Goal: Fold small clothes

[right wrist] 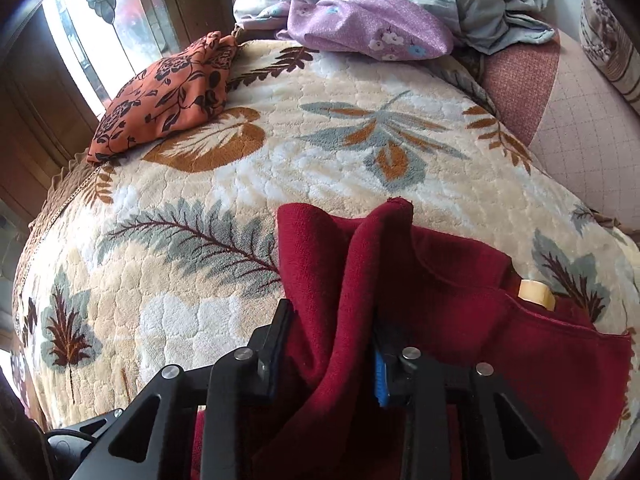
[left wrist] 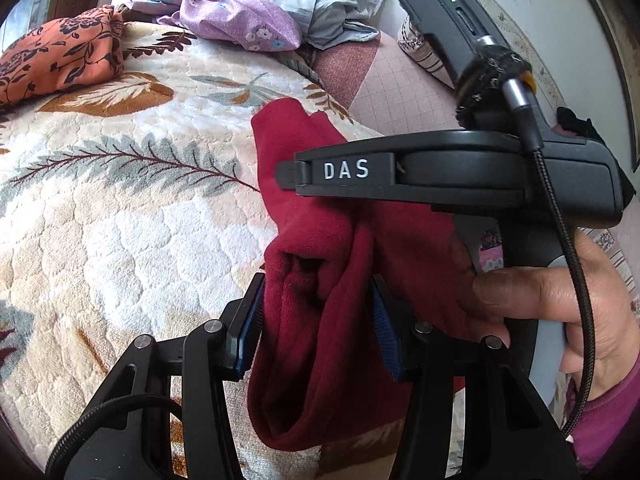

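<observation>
A dark red garment [left wrist: 320, 312] hangs bunched between the fingers of my left gripper [left wrist: 318, 320], which is shut on it above the bed. My right gripper shows from the side in the left wrist view [left wrist: 288, 176], just above and to the right, its tip against the same red cloth. In the right wrist view my right gripper [right wrist: 332, 344] is shut on a fold of the red garment [right wrist: 460, 320], whose rest lies spread on the blanket to the right. A small cream tag or button [right wrist: 534, 294] sits on the garment's far edge.
The bed carries a cream fleece blanket with leaf print [right wrist: 240, 184]. An orange floral cloth [right wrist: 168, 92] lies folded at the far left. A lilac floral garment [right wrist: 372, 28] and a pale grey one [right wrist: 500, 4] lie crumpled at the far edge. A pink quilted sheet [right wrist: 580, 120] is at right.
</observation>
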A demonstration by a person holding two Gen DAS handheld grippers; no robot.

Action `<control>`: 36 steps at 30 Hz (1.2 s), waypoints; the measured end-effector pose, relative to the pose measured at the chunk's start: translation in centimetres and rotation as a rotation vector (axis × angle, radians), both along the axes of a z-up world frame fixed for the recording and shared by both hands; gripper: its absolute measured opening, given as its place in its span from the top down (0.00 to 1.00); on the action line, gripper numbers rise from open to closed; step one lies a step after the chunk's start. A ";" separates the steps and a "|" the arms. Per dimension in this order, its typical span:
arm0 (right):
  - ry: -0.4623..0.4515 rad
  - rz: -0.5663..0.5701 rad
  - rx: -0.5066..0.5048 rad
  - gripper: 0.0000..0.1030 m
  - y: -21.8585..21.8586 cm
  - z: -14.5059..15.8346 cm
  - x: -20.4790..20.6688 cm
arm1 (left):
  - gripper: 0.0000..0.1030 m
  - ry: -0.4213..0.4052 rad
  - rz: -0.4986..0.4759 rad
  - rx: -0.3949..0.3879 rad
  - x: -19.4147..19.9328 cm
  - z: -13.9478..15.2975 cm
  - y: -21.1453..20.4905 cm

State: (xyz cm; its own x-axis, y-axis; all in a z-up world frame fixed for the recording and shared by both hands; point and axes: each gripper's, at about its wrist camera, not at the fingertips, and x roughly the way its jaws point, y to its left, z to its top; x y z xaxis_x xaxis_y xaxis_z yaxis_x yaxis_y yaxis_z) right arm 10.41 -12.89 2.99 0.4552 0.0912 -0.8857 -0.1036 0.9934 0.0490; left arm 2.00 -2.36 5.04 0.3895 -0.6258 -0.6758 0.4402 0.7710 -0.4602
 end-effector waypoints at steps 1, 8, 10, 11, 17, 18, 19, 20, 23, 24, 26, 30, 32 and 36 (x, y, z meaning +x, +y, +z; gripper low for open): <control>-0.004 -0.001 0.000 0.71 -0.1 0.2 -0.2 | 0.52 -0.003 0.002 0.012 0.0 0.0 0.0; -0.009 -0.035 0.052 0.72 -1.6 0.7 -1.3 | 0.52 -0.025 0.002 0.061 -0.4 0.0 -0.1; -0.006 -0.043 0.071 0.72 -1.9 0.6 -1.3 | 0.52 -0.032 -0.003 0.077 -0.4 -0.1 -0.4; -0.006 -0.045 0.075 0.72 -1.9 0.6 -1.4 | 0.52 -0.033 -0.004 0.083 -0.4 -0.2 -0.5; -0.014 -0.047 0.090 0.72 -2.0 0.6 -1.5 | 0.52 -0.030 0.000 0.083 -0.4 -0.5 -0.6; -0.017 -0.047 0.092 0.72 -2.0 0.6 -1.5 | 0.52 -0.033 0.001 0.079 -0.4 -0.4 -0.6; -0.020 -0.048 0.094 0.72 -2.1 0.6 -1.6 | 0.52 -0.033 0.000 0.074 -0.4 -0.4 -0.6; -0.022 -0.049 0.096 0.72 -2.1 0.6 -1.6 | 0.52 -0.034 -0.002 0.073 -0.5 -0.4 -0.6; -0.028 -0.051 0.099 0.72 -2.2 0.7 -1.9 | 0.68 -0.051 -0.015 0.085 -0.7 -0.1 -0.9; -0.031 -0.050 0.099 0.73 -2.2 0.8 -2.1 | 0.68 -0.064 -0.021 0.090 -0.9 0.2 -1.0; -0.042 -0.052 0.103 0.74 -2.3 1.1 -2.5 | 0.76 -0.088 -0.031 0.097 -1.4 0.7 -1.3; -0.077 -0.058 0.120 0.75 -2.9 2.4 -3.6 | 0.80 -0.096 -0.027 0.084 -2.2 2.0 -1.8; -0.098 -0.064 0.124 0.76 -3.3 3.2 -4.2 | 0.80 -0.099 -0.023 0.068 -2.6 2.8 -2.1; -0.140 -0.085 0.137 0.76 -4.9 5.3 -6.0 | 0.81 -0.087 -0.037 0.014 -3.7 4.5 -3.2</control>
State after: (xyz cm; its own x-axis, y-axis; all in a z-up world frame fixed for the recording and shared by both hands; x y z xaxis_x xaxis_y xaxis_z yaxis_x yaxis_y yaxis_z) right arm 4.41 -17.78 8.30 0.5838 0.1620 -0.7955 -0.0347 0.9840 0.1749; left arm -1.72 -5.53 9.52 0.4240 -0.6317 -0.6490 0.5067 0.7594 -0.4082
